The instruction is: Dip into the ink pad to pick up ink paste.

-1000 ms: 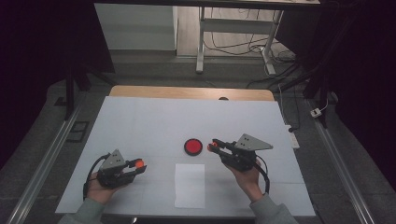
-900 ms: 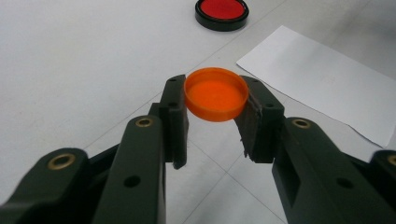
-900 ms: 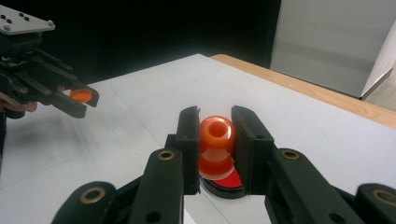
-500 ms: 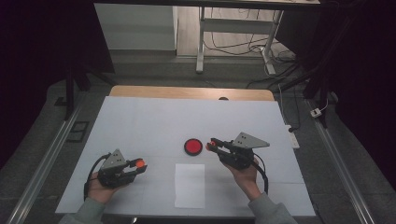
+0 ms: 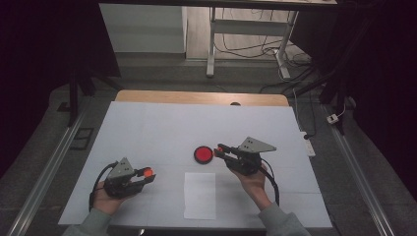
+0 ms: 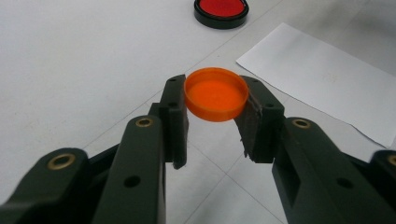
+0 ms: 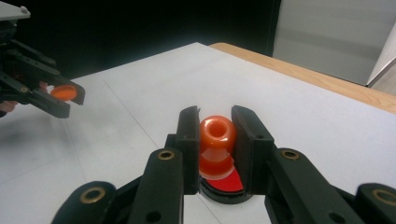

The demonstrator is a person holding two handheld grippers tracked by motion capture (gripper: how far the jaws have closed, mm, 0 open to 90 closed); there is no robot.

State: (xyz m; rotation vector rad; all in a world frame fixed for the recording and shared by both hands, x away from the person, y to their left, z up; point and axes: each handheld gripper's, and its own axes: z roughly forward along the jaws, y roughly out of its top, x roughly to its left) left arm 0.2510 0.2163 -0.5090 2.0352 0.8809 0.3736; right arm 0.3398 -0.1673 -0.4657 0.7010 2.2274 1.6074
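Glossy orange plastic cap [image 6: 215,94], shiny orange stamp knob [image 7: 217,132], matt white paper sheet [image 5: 200,194]

Your tabletop [image 5: 147,128] is covered white; a red pad [image 5: 202,154] lies mid-table, a paper sheet [image 5: 199,195] just nearer you.

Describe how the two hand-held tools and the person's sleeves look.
Both tools are black, with two flat-padded jaws on linked bars joined by brass-coloured pivot pins. The left tool and the right tool each carry a grey three-cornered plate on top, and a black cable loops back from each toward the wrist. The person wears grey-green sleeves.
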